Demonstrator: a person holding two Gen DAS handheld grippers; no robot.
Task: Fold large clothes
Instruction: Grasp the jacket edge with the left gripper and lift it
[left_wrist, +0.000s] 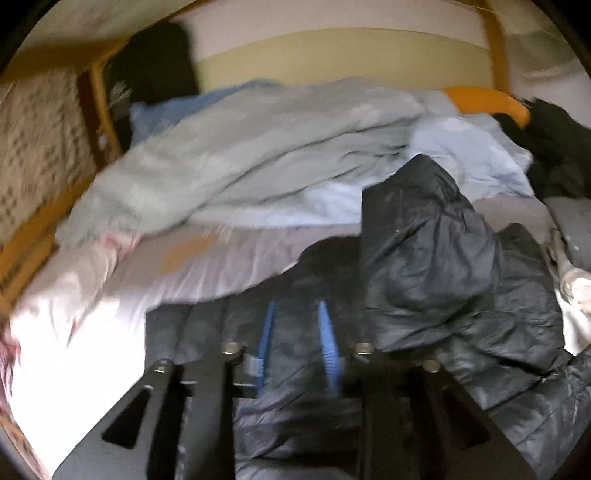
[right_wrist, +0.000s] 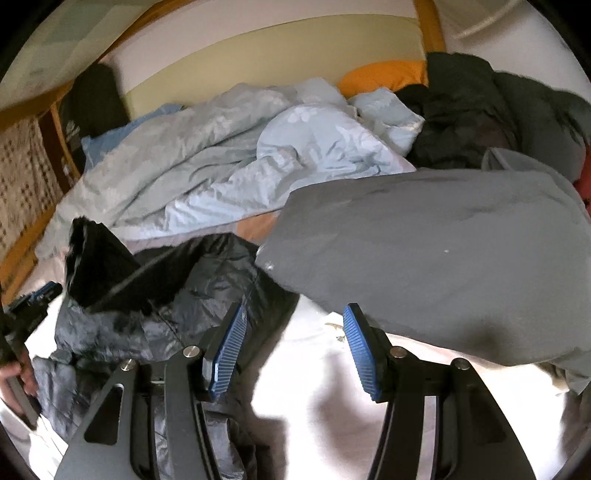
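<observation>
A bed (left_wrist: 207, 266) with a pale sheet sits in a wood-framed room. One dark puffer jacket (left_wrist: 436, 266) lies crumpled on it, near one light blue quilt (right_wrist: 207, 162). Only the right view shows the grey pillow (right_wrist: 443, 243). The left gripper (left_wrist: 297, 325) stands narrowly parted over the jacket, seemingly pinching nothing amid blur; the right gripper (right_wrist: 295, 343) is spread, empty.

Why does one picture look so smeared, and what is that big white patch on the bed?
Left wrist view: motion blur smears the pale blue duvet and the wooden bed frame; the dark puffer jacket is somewhat sharper. Right wrist view: crisper, but the white sheet is blown out by glare, with soft shadows cast on it. Both views: fisheye bending, black corners.
</observation>
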